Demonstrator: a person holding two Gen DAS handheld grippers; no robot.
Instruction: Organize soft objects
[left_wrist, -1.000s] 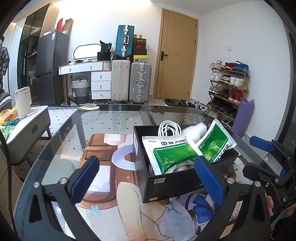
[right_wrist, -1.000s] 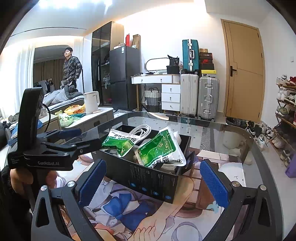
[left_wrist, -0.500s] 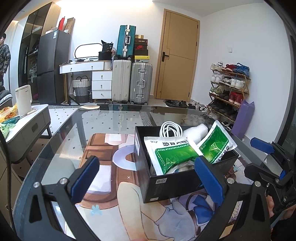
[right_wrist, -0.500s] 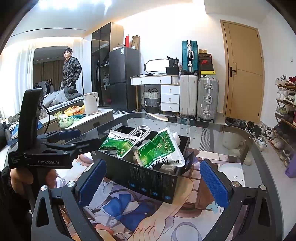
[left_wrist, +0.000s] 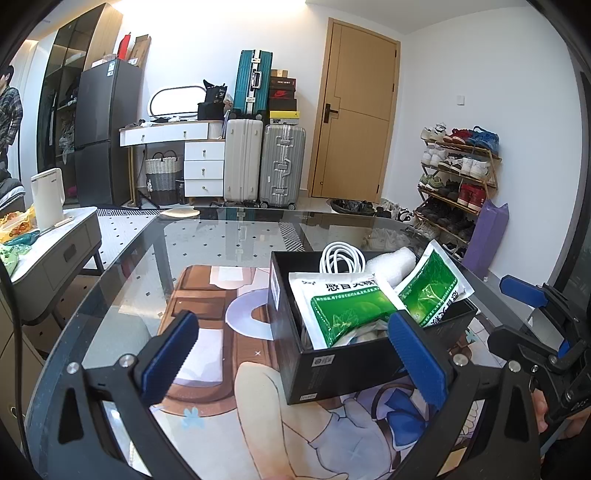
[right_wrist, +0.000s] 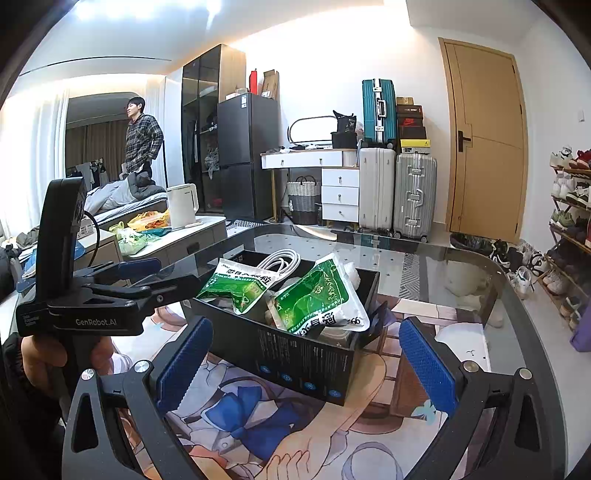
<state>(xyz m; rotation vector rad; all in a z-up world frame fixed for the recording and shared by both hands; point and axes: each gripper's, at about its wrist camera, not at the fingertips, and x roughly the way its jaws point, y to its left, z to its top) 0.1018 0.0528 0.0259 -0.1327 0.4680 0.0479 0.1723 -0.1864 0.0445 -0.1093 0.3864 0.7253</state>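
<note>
Glass table (left_wrist: 122, 258) holds a black box (left_wrist: 343, 365) stuffed with green packets (left_wrist: 347, 310); both grippers, left (left_wrist: 295, 354) and right (right_wrist: 303, 362), hover nearby, jaws apart, empty.

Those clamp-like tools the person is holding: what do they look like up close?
Each is a black plastic frame with silver bolts and two fingers faced with ribbed blue pads. The left gripper has an upright black handle, white lettering "GenRobot.AI" on its side and a black cable looping behind. The hand gripping it emerges from a dark sleeve.

A black box (left_wrist: 343, 365) holds green-and-white packets (left_wrist: 343, 306) and a white cable (left_wrist: 341, 258) on a cartoon-printed mat (left_wrist: 229, 406).
</note>
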